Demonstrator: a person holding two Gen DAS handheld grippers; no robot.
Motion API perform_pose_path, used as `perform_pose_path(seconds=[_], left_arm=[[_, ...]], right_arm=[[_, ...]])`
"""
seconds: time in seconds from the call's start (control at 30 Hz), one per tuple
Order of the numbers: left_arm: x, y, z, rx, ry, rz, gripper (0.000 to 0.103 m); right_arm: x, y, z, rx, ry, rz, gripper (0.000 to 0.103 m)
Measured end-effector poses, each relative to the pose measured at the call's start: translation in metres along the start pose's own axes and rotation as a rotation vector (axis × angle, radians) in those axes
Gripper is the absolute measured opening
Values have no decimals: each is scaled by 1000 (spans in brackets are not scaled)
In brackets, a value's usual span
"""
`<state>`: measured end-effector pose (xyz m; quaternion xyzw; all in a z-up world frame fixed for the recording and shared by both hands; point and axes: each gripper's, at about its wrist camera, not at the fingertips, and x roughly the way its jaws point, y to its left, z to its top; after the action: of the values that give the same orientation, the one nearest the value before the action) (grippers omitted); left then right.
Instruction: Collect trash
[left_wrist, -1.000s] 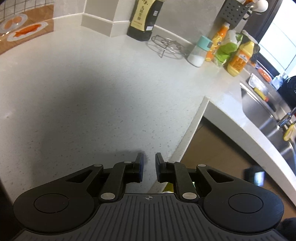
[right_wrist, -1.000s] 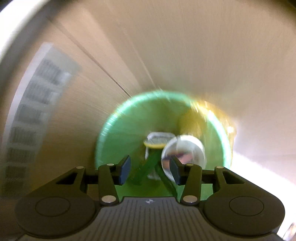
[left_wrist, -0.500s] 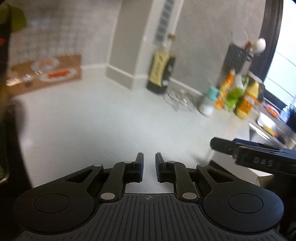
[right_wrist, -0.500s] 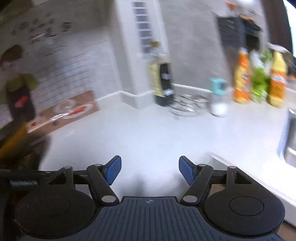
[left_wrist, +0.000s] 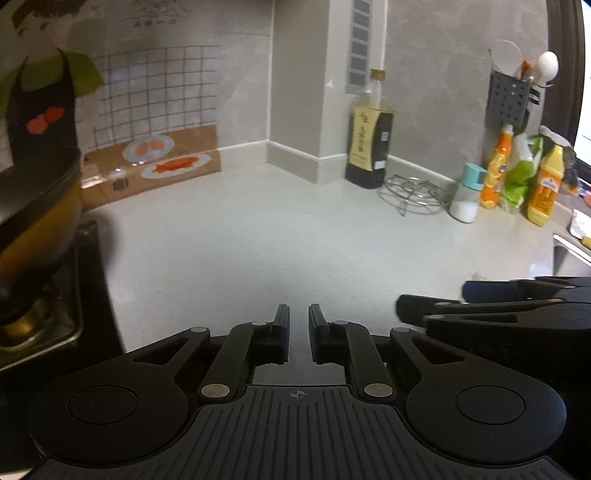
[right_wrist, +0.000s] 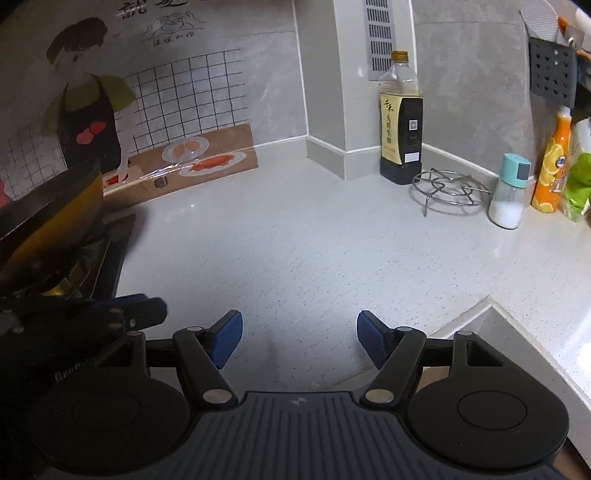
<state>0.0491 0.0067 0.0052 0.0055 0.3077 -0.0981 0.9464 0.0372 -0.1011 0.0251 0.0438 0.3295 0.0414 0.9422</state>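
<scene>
Both tools hover empty over the bare speckled white table (right_wrist: 295, 240): left tool (left_wrist: 299, 334) nearly closed, right tool (right_wrist: 299, 339) wide open; no trash visible, so collecting looks finished.

A small white crumpled piece (left_wrist: 580, 222), perhaps a wrapper, lies flat on the counter (left_wrist: 295, 240), far ahead and to the right of the left gripper (left_wrist: 299, 317). It sits by the sink (left_wrist: 565, 254), with a yellow bit (left_wrist: 587, 240) just beside it. Both are too small to identify.

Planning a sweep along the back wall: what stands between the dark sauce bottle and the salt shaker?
A wire trivet stands between the bottle and shaker, clearest in the right wrist view.
</scene>
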Motion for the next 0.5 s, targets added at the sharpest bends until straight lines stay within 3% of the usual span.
perform_pose_path(seconds=[0.5], left_arm=[[10,-3,-4,-22,73,-33,13]], right_arm=[[9,-4,-7,5,48,5,70]])
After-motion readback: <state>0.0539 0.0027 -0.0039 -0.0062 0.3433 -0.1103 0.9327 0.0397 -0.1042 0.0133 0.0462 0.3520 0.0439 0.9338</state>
